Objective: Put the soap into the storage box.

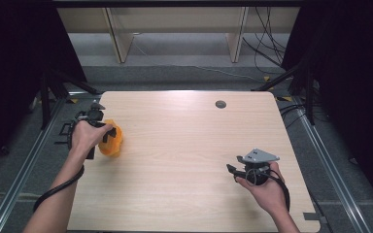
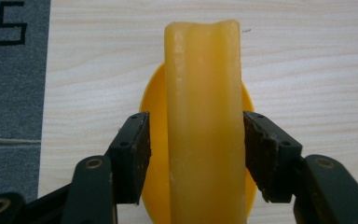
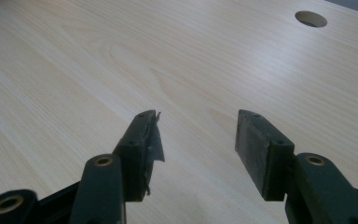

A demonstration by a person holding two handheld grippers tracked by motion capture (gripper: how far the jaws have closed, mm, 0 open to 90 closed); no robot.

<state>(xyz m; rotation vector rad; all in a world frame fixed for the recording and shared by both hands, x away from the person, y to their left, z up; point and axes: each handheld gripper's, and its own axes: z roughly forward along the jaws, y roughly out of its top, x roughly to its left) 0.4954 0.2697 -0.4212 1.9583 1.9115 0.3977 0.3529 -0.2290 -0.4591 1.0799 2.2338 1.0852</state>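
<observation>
The bench (image 1: pixel 184 145) is pale wood with fine straight grain and one dark round hole (image 1: pixel 220 104). On it lies an orange-yellow plastic scoop (image 2: pixel 203 126) — its handle a paler, waxy amber. Both tools — left tool (image 2: pixel 193 154), right tool (image 3: pixel 196 154) — have black jaws with brass-coloured rivets; the right tool carries a grey plate (image 1: pixel 258 156). The floor mat (image 2: pixel 11 102) is grey, marked with a black "5".

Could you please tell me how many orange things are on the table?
1. The orange cup sits near the table's left edge, between the jaws of the left gripper, beside a paler strip whose nature I cannot tell.
</observation>
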